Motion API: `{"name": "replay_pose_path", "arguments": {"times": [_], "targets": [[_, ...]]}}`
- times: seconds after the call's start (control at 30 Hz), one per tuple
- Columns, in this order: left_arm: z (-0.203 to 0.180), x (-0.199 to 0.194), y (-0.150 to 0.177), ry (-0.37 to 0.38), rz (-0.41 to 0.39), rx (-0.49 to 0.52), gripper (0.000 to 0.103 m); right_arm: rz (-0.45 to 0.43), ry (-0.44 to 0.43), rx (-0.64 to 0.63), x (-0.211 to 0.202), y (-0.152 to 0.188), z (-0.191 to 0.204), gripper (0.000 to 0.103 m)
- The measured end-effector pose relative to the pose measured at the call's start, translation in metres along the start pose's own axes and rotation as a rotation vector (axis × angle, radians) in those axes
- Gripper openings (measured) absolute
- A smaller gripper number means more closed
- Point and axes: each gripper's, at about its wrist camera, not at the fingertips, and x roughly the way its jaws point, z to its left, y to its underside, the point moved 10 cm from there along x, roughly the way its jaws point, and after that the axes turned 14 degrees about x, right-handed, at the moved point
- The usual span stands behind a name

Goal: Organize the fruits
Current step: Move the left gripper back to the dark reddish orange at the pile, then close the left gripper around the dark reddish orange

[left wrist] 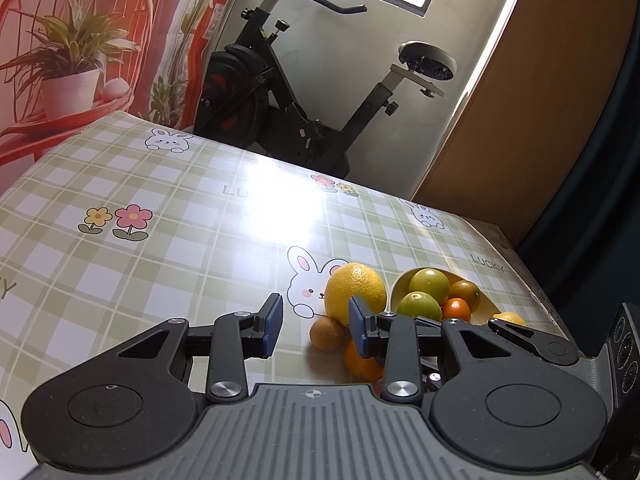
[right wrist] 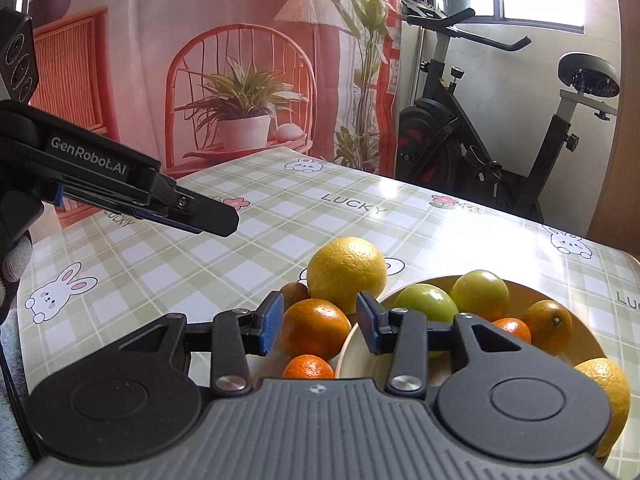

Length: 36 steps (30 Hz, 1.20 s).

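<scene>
Glossy plaid cloth covers the table (right wrist: 168, 264), and round citrus on it will roll at a nudge; that is the main risk. Right tongs (right wrist: 320, 326) sit low over the loose pile, jaws spread wide and empty, with the orange (right wrist: 318, 330) between the blue pads; whether either pad touches the peel cannot be told. A close that lands off-centre would likely squirt the orange out sideways into the small tangerine (right wrist: 309, 366) in front or the big yellow fruit (right wrist: 347, 274) behind. The right-hand finger (right wrist: 370, 326) hangs just over the rim of the pale bowl (right wrist: 360, 356), so closing or dropping further could clip that rim and tip or shove the bowl. Bowl already holds two green fruits (right wrist: 428, 300), a small orange one and a brownish one; a careless drop might knock one out. Another yellow fruit (right wrist: 608, 392) lies at the bowl's near right side, close to the tongs' body.

Left tongs (left wrist: 316, 328) hover above the table, also spread and holding nothing, touching nothing visible; bare cloth shows between the pads, fruit off to the right.
</scene>
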Motion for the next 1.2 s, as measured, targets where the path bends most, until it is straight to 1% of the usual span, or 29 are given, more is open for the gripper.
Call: {"name": "replay_pose_path", "arguments": {"times": [0.1,0.17,0.3,0.33,0.53,0.77,0.87,0.97,1.03,1.13,1.2], "targets": [[0.004,-0.001,0.002,0.008,-0.005,-0.016,0.038,0.041,0.011,-0.012,0.013,0.004,0.002,0.044],[0.005,-0.002,0.004,0.012,-0.008,-0.023,0.038,0.051,0.022,-0.009,0.017,0.005,0.001,0.048],[0.007,0.000,0.005,0.024,-0.010,-0.037,0.038,0.060,0.029,-0.004,0.019,0.005,0.003,0.052],[0.007,0.000,0.005,0.029,-0.010,-0.041,0.038,0.064,0.027,-0.004,0.019,0.006,0.004,0.054],[0.004,0.005,0.009,0.062,0.001,-0.053,0.038,0.080,-0.008,0.003,0.014,0.010,0.017,0.054],[0.003,0.006,0.014,0.074,0.008,-0.058,0.038,0.095,-0.044,-0.008,0.013,0.014,0.032,0.054],[0.004,0.007,0.016,0.076,0.017,-0.066,0.038,0.098,-0.045,-0.017,0.015,0.015,0.035,0.054],[0.006,0.009,0.019,0.077,0.028,-0.085,0.043,0.107,-0.028,-0.027,0.020,0.014,0.033,0.054],[0.006,0.011,0.020,0.083,0.033,-0.093,0.043,0.118,-0.020,-0.025,0.024,0.014,0.030,0.054],[0.003,0.014,0.021,0.091,0.039,-0.086,0.043,0.145,-0.021,-0.015,0.030,0.018,0.028,0.050],[0.001,0.016,0.023,0.098,0.044,-0.086,0.043,0.149,-0.019,-0.013,0.032,0.020,0.029,0.050]]}}
